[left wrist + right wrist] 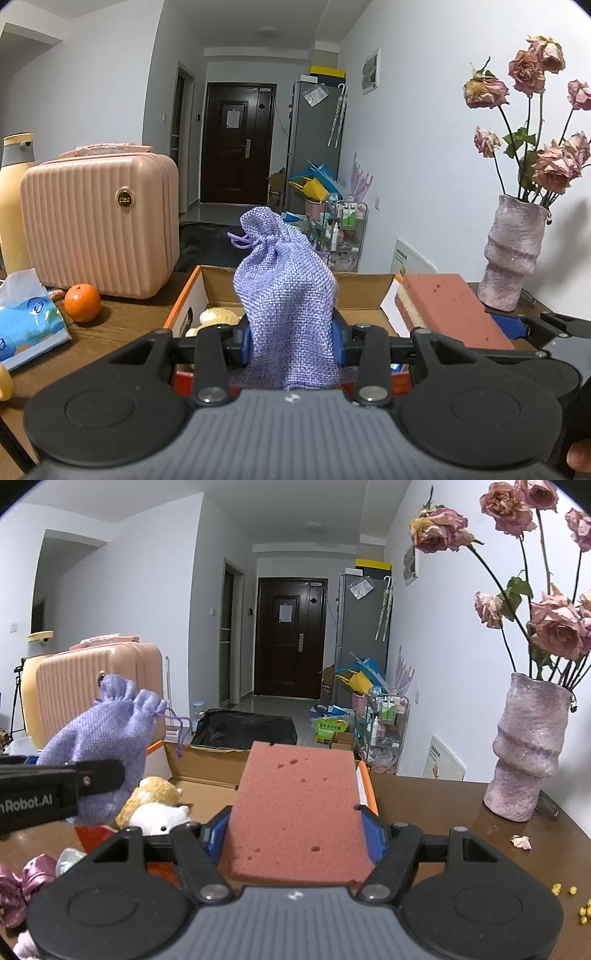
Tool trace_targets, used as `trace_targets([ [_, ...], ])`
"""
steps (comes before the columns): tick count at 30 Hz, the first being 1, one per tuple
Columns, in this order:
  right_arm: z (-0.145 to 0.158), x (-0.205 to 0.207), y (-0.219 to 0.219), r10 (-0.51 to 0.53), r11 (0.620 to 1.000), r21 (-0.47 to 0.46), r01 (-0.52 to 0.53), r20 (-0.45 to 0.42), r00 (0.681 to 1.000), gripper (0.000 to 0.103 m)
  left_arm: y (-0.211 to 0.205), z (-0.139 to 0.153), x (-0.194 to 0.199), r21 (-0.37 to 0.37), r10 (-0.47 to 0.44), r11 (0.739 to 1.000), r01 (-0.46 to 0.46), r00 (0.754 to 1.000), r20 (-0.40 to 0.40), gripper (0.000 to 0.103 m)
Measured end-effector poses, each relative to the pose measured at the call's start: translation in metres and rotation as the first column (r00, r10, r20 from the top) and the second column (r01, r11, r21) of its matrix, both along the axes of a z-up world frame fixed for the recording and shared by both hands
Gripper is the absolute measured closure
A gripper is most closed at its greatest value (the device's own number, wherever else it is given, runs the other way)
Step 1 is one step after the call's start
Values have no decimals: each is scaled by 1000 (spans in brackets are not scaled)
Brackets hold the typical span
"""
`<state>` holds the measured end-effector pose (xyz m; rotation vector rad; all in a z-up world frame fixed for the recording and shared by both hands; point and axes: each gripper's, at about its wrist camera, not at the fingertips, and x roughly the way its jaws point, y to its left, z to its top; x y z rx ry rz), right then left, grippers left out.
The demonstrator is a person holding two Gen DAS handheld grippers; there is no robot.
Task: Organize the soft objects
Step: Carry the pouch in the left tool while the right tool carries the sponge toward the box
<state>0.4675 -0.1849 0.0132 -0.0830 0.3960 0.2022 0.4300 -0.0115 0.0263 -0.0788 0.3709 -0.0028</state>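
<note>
Left wrist view: the left gripper (291, 341) has its fingers (242, 341) clamped on the lower part of a lilac pouch (286, 291), which stands upright at frame centre with its drawstring neck on top. Gripping low likely keeps the pouch from flopping. It hangs over the open box (184, 299), where a pale plush (218, 317) already lies, so the box looks like the collecting place. At right of centre the sponge (447, 306) shows. A case (99, 221) and an orange (82, 302) sit on the worktop (122, 325) at left.

Right wrist view: the right gripper (295, 834) squeezes the pink sponge (299, 808) by its side edges, flat face up, at lower centre above the box's (207, 764) right rim. The pouch (99, 746) sits at left, above plush toys (155, 805). A vase (528, 749) stands at right, well apart.
</note>
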Motion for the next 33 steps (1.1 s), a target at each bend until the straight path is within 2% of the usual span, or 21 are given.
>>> trace_targets([
  [18, -4, 44, 19, 20, 999, -27, -19, 6, 1000, 34, 7, -2, 44, 2, 26, 1000, -26, 1000, 0, 64],
  [33, -14, 76, 29, 23, 998, -56, -25, -36, 999, 34, 21, -7, 79, 2, 69, 998, -69, 997, -27, 64],
])
